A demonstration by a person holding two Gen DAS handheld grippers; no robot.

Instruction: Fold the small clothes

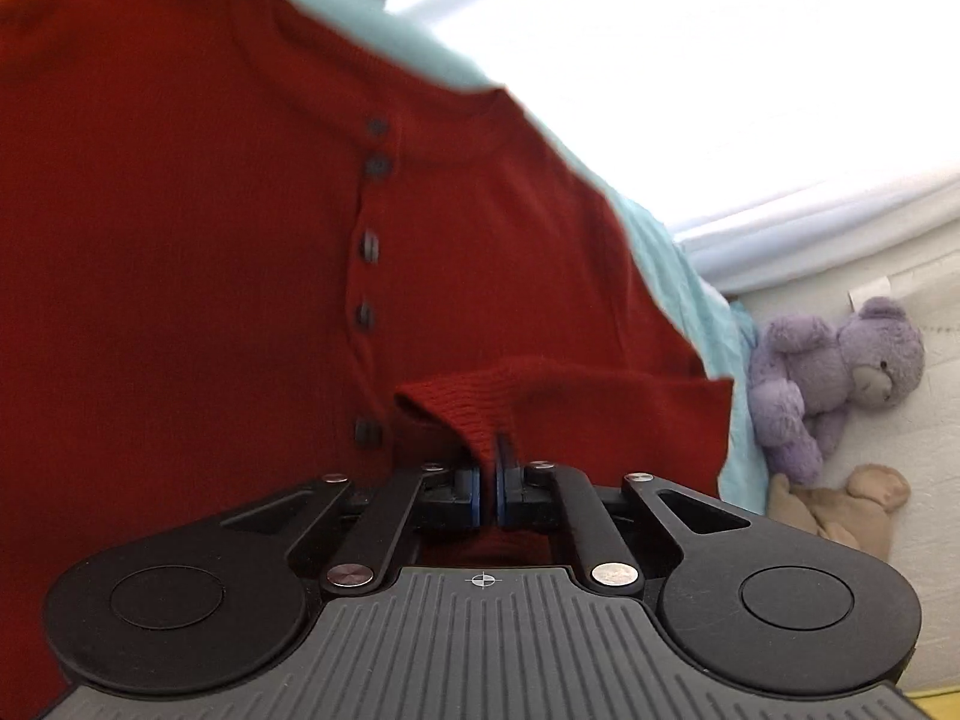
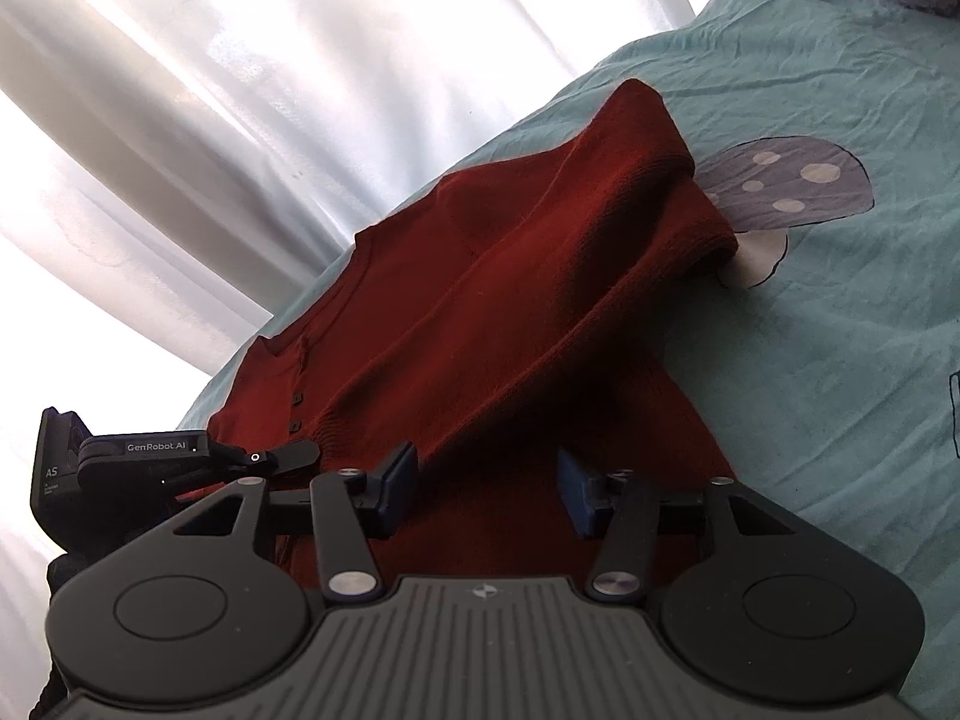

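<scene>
A dark red knitted sweater (image 1: 210, 252) with a row of dark buttons (image 1: 367, 246) lies spread on a teal bed sheet (image 1: 690, 276). My left gripper (image 1: 495, 471) is shut on the ribbed cuff (image 1: 456, 414) of one sleeve, which is lifted over the body. In the right wrist view the sweater (image 2: 492, 300) shows a sleeve folded across its front. My right gripper (image 2: 486, 489) stands open low over the sweater's near part, with the red fabric under the gap and its pads not pressing. The left gripper (image 2: 303, 452) shows at the left edge, at the sweater's button side.
A purple teddy bear (image 1: 840, 372) and a beige soft toy (image 1: 840, 510) lie on white bedding right of the sheet. White curtains (image 2: 240, 90) hang behind the bed. The sheet (image 2: 840, 330) has a mushroom print (image 2: 780, 186) beside the sweater's shoulder.
</scene>
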